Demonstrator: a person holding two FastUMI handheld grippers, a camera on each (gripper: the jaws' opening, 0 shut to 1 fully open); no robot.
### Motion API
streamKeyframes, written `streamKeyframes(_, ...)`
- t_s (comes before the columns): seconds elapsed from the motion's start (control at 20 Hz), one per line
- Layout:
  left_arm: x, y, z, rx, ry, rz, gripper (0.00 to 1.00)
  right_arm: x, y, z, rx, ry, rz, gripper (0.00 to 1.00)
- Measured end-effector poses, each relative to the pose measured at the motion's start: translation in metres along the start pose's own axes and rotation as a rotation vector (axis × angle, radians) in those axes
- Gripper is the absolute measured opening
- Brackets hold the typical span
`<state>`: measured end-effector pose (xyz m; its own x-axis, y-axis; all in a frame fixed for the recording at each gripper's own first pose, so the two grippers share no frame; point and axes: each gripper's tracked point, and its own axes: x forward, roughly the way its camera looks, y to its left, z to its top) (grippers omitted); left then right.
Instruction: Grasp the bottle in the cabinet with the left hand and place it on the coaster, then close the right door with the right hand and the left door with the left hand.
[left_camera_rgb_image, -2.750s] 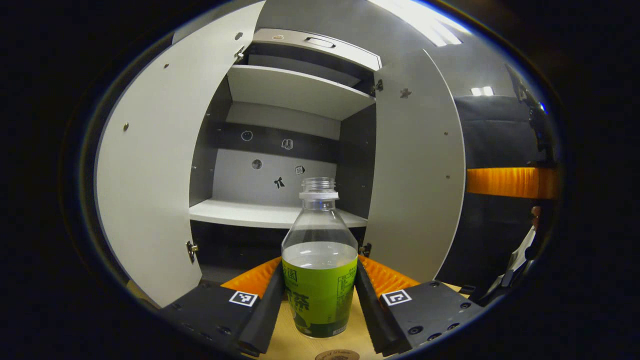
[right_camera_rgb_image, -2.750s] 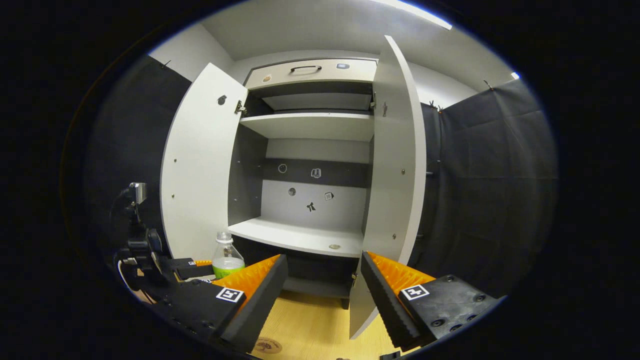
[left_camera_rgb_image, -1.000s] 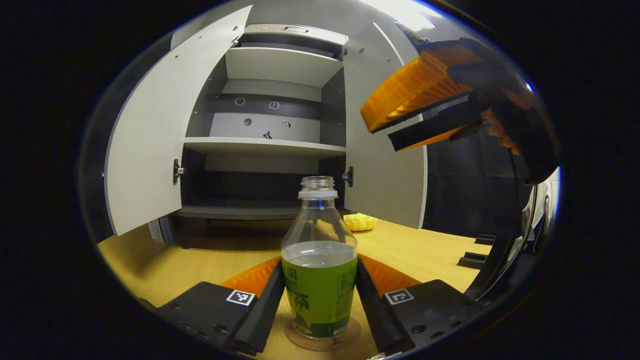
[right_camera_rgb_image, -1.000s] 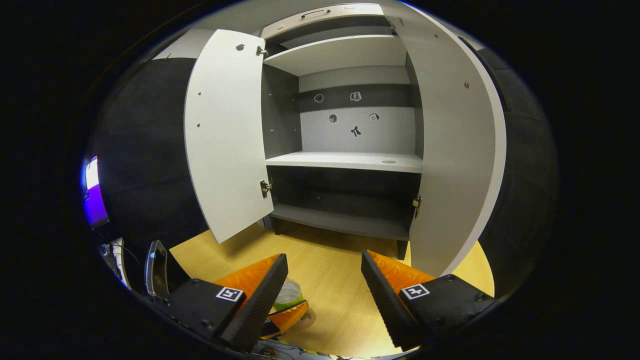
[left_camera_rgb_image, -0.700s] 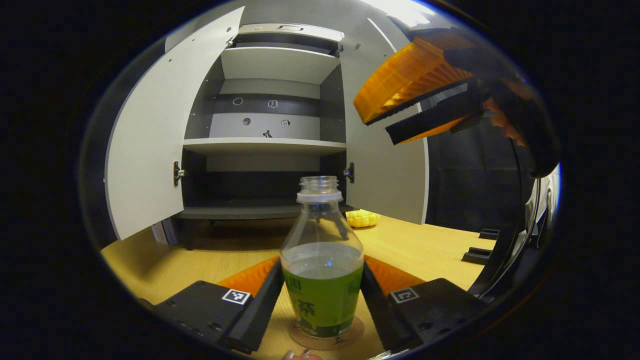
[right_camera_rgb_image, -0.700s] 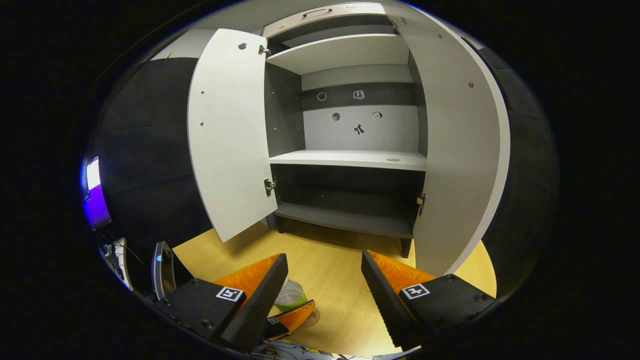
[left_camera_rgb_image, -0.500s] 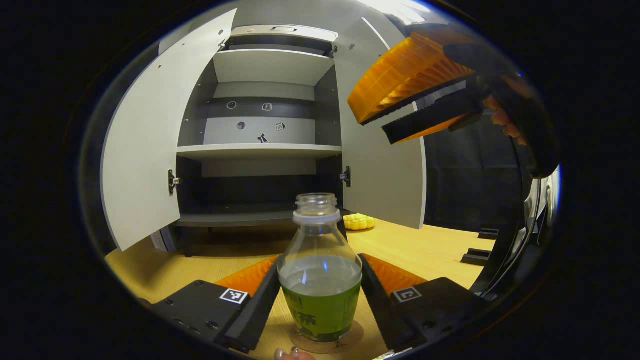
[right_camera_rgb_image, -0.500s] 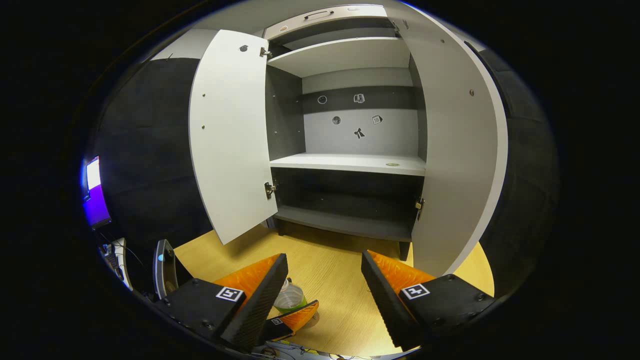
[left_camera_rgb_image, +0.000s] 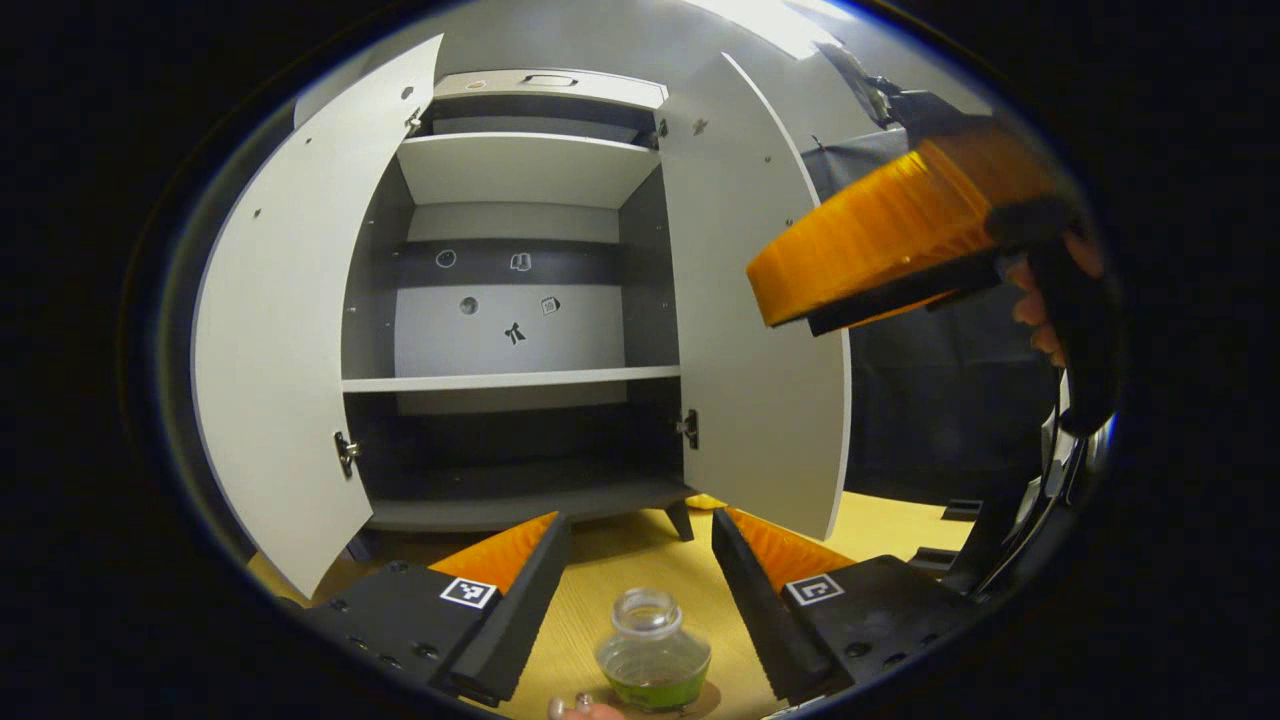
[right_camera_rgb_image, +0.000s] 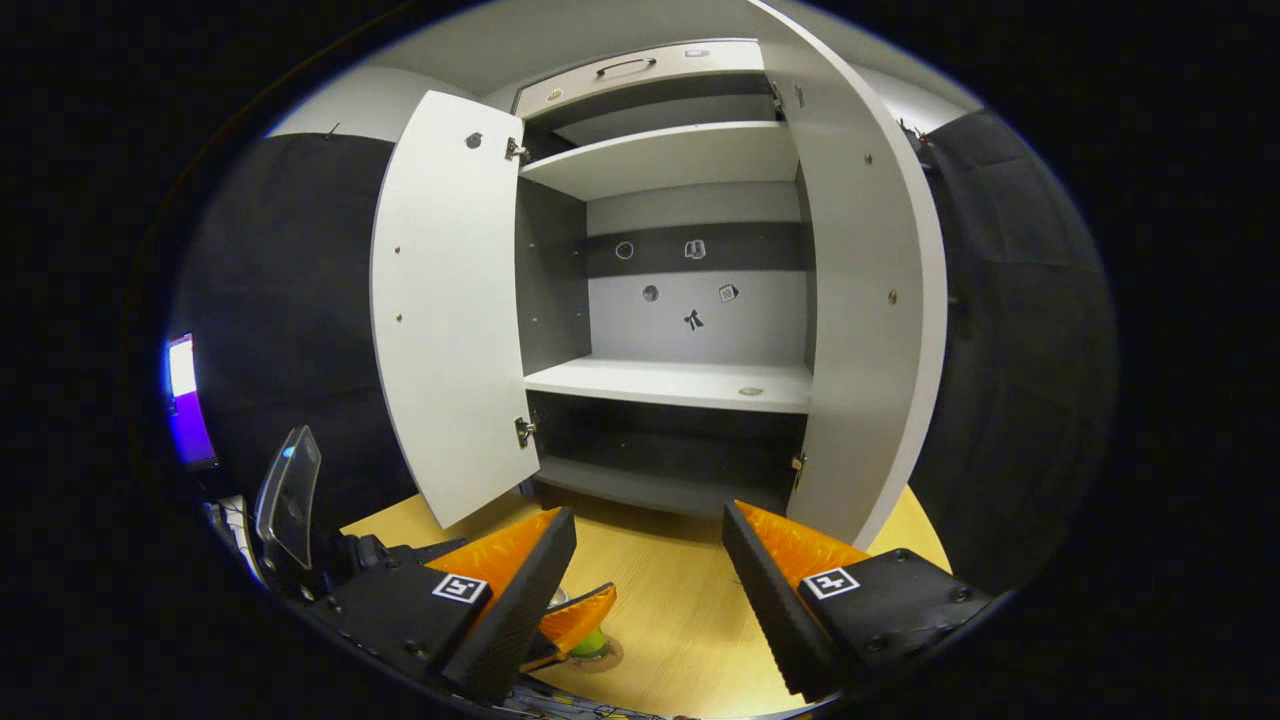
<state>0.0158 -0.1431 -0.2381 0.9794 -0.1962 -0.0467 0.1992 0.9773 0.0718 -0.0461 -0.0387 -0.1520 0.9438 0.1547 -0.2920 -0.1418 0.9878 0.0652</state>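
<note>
Left claw (left_camera_rgb_image: 638, 560) stood wide apart, holding nothing, raised above the bottle (left_camera_rgb_image: 652, 666). Bottle upright on the coaster (right_camera_rgb_image: 600, 657) on the counter (right_camera_rgb_image: 670, 600). Right claw (right_camera_rgb_image: 648, 570) apart, empty, held high facing the cabinet (right_camera_rgb_image: 690, 300); both doors stood open.

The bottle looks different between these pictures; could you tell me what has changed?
The left tool let go of the bottle and rose; its fingers now stand open above it. The bottle stands on the coaster. Both cabinet doors stay open, and the right tool stays open.
</note>
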Motion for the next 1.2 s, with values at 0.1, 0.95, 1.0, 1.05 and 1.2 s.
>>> streamKeyframes(0.1,0.000,-0.004,0.027,-0.011,-0.008,-0.028,0.89,-0.009,-0.006,0.019,-0.002,-0.034,-0.019,0.98)
streamKeyframes(0.95,-0.071,0.089,0.162,-0.050,-0.004,0.100,0.90,-0.040,-0.135,0.111,0.108,-0.219,-0.285,0.98)
streamKeyframes(1.0,-0.079,0.098,0.161,-0.056,0.003,0.129,0.89,-0.041,-0.137,0.114,0.101,-0.227,-0.284,0.98)
streamKeyframes(1.05,-0.088,0.108,0.159,-0.058,0.009,0.164,0.89,-0.041,-0.141,0.116,0.091,-0.233,-0.285,0.98)
streamKeyframes(1.2,-0.113,0.139,0.152,-0.077,0.031,0.276,0.89,-0.043,-0.159,0.115,0.068,-0.231,-0.301,0.98)
